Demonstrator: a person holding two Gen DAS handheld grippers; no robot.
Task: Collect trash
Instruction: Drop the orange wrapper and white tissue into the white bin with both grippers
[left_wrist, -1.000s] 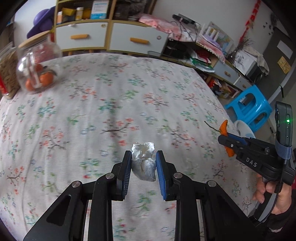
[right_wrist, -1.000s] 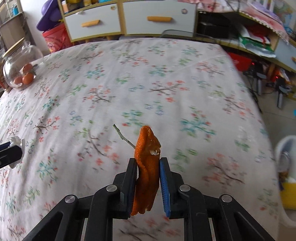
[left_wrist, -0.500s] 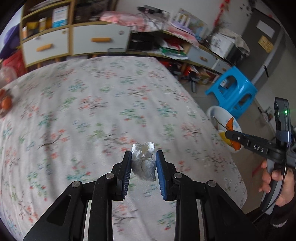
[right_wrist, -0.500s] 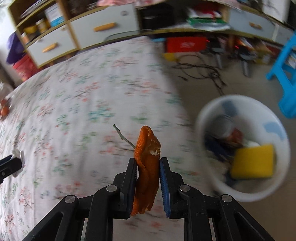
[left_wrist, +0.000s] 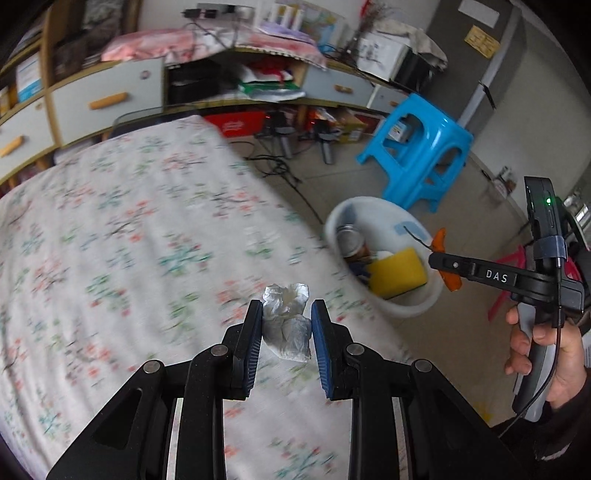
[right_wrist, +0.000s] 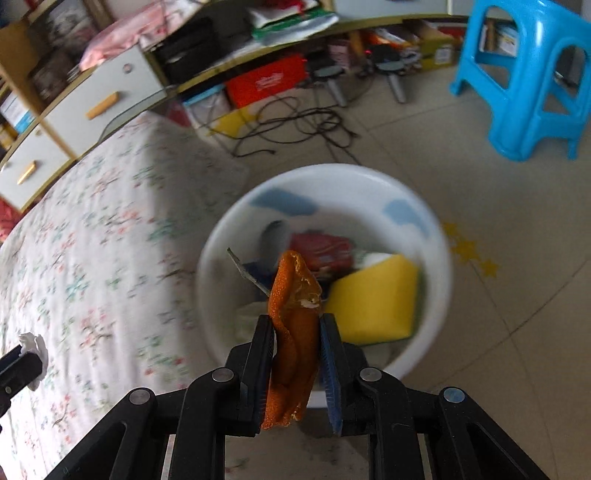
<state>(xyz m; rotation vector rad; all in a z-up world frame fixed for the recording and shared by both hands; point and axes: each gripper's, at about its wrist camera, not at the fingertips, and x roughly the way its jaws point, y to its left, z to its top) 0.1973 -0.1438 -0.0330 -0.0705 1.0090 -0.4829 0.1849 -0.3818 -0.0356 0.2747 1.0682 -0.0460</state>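
My left gripper is shut on a crumpled white wad and hangs over the floral bedspread near its edge. In the right wrist view, my right gripper holds an orange peel with a thin stem upright between its pads, and its jaws are just opening. It hovers above the near rim of a white trash bin standing on the floor beside the bed. The bin holds a yellow sponge, a can and other scraps. The left wrist view shows the right gripper over the bin, with a hand on its handle.
A blue plastic stool stands on the tiled floor beyond the bin. Cables lie on the floor in front of low cabinets and cluttered shelves. The left gripper's tip with the wad shows at the left edge over the bed.
Both grippers have swept right across the bed toward its edge, each keeping its piece of trash. The white bin has come into view, and the right gripper now hangs over it.
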